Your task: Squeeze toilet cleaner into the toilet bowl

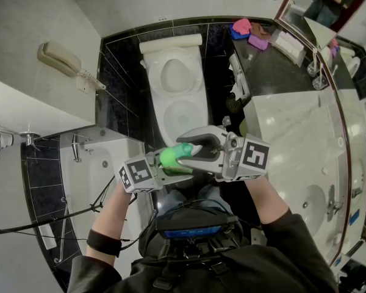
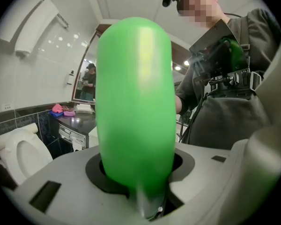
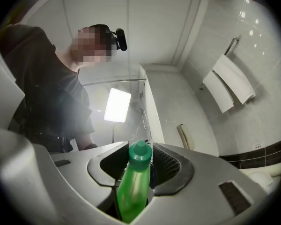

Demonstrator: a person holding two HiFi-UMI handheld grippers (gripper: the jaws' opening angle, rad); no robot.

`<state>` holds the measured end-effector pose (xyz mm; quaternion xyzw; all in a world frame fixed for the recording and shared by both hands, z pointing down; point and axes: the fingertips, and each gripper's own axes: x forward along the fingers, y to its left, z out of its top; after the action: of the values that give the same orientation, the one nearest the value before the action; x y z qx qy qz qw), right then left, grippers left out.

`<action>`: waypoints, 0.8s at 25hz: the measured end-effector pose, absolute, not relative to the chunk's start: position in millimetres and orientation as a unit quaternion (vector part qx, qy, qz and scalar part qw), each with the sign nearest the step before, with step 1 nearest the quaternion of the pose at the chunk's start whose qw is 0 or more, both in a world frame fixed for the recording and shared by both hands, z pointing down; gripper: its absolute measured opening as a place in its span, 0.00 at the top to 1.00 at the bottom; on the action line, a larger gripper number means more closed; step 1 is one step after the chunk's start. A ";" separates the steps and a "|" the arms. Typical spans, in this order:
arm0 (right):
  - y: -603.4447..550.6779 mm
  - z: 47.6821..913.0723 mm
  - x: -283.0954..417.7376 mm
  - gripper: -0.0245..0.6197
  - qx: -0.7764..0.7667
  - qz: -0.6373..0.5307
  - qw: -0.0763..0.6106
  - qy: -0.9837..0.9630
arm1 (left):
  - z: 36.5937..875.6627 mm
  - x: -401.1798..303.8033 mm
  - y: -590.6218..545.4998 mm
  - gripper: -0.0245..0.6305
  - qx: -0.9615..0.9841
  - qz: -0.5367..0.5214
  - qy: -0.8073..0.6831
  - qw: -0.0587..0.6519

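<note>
A bright green toilet cleaner bottle (image 1: 171,157) is held level between my two grippers, above my lap and in front of the white toilet (image 1: 182,105), whose lid is up. My left gripper (image 1: 178,167) is shut on the bottle's body, which fills the left gripper view (image 2: 133,102). My right gripper (image 1: 186,151) comes in from the right, and its jaws close round the dark green cap (image 3: 140,153) at the neck. In the right gripper view, the bottle (image 3: 132,193) runs down between the pads. The toilet also shows at the left (image 2: 21,153).
A bathtub (image 1: 104,163) lies to the left of the toilet. A marble vanity with a sink (image 1: 305,151) curves along the right. A wall phone (image 1: 64,60) hangs at the upper left. Pink cloths (image 1: 247,30) sit on a dark counter. Towels (image 3: 229,86) hang on the wall.
</note>
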<state>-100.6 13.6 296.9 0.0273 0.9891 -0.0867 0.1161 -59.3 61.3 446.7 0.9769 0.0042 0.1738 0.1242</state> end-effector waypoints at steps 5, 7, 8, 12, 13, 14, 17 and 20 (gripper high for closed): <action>15.9 292.3 -98.5 0.72 0.024 -0.095 0.128 0.987 | 445.2 -55.6 61.7 0.67 0.979 0.164 -0.001 0.123; 15.0 292.6 -98.1 0.72 0.021 -0.106 0.129 0.986 | 448.8 -56.2 59.9 0.67 0.979 0.164 -0.009 0.119; 14.7 293.2 -98.1 0.72 0.020 -0.111 0.129 0.985 | 447.7 -55.5 59.7 0.67 0.979 0.165 -0.012 0.118; 12.2 298.2 -97.7 0.72 0.007 -0.137 0.125 0.983 | 450.0 -55.0 51.6 0.67 0.978 0.177 -0.047 0.105; 10.5 300.6 -98.1 0.72 0.001 -0.147 0.122 0.982 | 451.1 -55.0 47.7 0.67 0.977 0.179 -0.063 0.099; 7.8 303.8 -98.6 0.72 -0.006 -0.156 0.119 0.980 | 453.5 -55.8 42.8 0.67 0.975 0.183 -0.083 0.091; -5.1 317.7 -97.6 0.72 -0.037 -0.176 0.109 0.978 | 463.6 -59.5 25.4 0.67 0.966 0.196 -0.154 0.062; -12.0 330.7 -97.8 0.72 -0.061 -0.226 0.089 0.968 | 473.8 -63.2 9.5 0.67 0.952 0.205 -0.224 0.036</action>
<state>-97.8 -12.0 330.7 -0.0613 0.9680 -0.2264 0.0889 -63.2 9.5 473.8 0.9522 -0.2241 0.2045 0.0355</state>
